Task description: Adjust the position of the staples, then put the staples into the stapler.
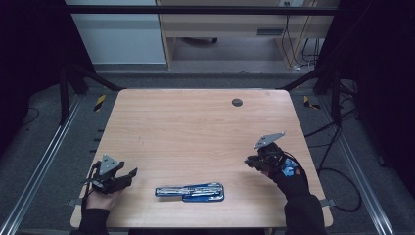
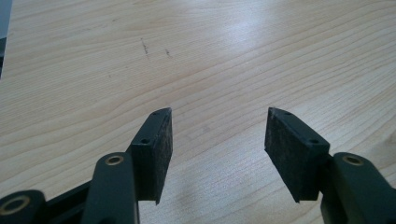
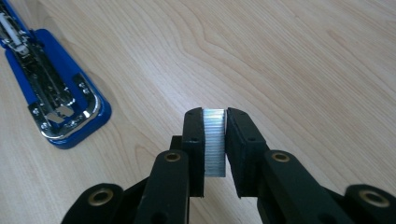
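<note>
A blue stapler [image 1: 191,191] lies swung open flat near the table's front edge, its metal magazine showing; the right gripper view has its wide end [image 3: 56,100] at the upper left. My right gripper [image 3: 215,114] is shut on a silvery strip of staples [image 3: 214,142], held upright between the pads just above the wood. In the high view that right gripper [image 1: 250,162] is to the right of the stapler, apart from it. My left gripper [image 2: 218,114] stands open over bare wood with nothing between its jaws; in the high view the left gripper [image 1: 131,173] is left of the stapler.
The wooden table [image 1: 195,127] has a round dark cable hole [image 1: 237,102] near its far edge. Metal frame rails run along both sides, and cables [image 1: 337,132] lie on the floor to the right. A desk stands beyond the far edge.
</note>
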{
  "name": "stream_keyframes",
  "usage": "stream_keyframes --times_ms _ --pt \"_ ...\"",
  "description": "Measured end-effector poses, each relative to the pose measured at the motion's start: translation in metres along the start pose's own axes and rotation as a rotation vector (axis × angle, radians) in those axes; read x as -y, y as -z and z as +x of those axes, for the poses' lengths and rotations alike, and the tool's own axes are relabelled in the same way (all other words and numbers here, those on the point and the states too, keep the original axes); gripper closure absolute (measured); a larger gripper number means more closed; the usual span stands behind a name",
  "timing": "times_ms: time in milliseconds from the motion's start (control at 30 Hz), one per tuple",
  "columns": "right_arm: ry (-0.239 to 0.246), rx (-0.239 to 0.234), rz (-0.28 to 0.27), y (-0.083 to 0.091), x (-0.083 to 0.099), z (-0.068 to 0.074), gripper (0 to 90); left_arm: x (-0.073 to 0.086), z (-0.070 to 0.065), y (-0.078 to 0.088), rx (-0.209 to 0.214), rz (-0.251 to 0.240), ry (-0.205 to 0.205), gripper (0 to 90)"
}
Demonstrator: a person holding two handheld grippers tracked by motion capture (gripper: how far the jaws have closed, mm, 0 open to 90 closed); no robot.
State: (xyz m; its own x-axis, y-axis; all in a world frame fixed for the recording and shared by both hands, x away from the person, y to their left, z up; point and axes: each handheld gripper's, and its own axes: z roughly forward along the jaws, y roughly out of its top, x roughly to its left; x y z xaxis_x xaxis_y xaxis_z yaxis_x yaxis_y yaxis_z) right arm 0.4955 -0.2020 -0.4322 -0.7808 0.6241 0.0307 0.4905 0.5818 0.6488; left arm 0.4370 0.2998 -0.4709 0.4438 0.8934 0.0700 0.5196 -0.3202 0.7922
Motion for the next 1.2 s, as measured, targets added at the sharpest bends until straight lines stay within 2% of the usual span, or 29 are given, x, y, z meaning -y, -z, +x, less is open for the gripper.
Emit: stream_keyframes --times_ms 33,300,400,800,967,1200 --pt "0.013 -0.021 -0.003 -0.001 -0.001 0.001 78.0 0.000 0.000 0.000 0.002 0.000 -0.001 41.6" --pt "0.038 -0.043 -0.002 0.001 -0.005 0.006 77.9 0.000 0.000 -0.001 0.008 0.005 -0.002 41.6" --pt "0.080 -0.059 -0.001 0.003 -0.010 0.012 77.9 0.001 0.001 -0.001 0.008 0.003 0.002 41.6" --pt "0.116 -0.120 -0.030 0.003 -0.016 0.016 77.9 0.001 0.001 -0.003 0.013 0.010 -0.002 41.6" --pt "0.164 -0.154 -0.031 0.005 -0.021 0.021 77.9 0.001 0.000 -0.003 0.012 0.013 -0.006 41.6" --pt "0.199 -0.187 -0.038 0.006 -0.030 0.025 77.9 0.001 0.000 -0.004 0.017 0.019 -0.003 41.5"
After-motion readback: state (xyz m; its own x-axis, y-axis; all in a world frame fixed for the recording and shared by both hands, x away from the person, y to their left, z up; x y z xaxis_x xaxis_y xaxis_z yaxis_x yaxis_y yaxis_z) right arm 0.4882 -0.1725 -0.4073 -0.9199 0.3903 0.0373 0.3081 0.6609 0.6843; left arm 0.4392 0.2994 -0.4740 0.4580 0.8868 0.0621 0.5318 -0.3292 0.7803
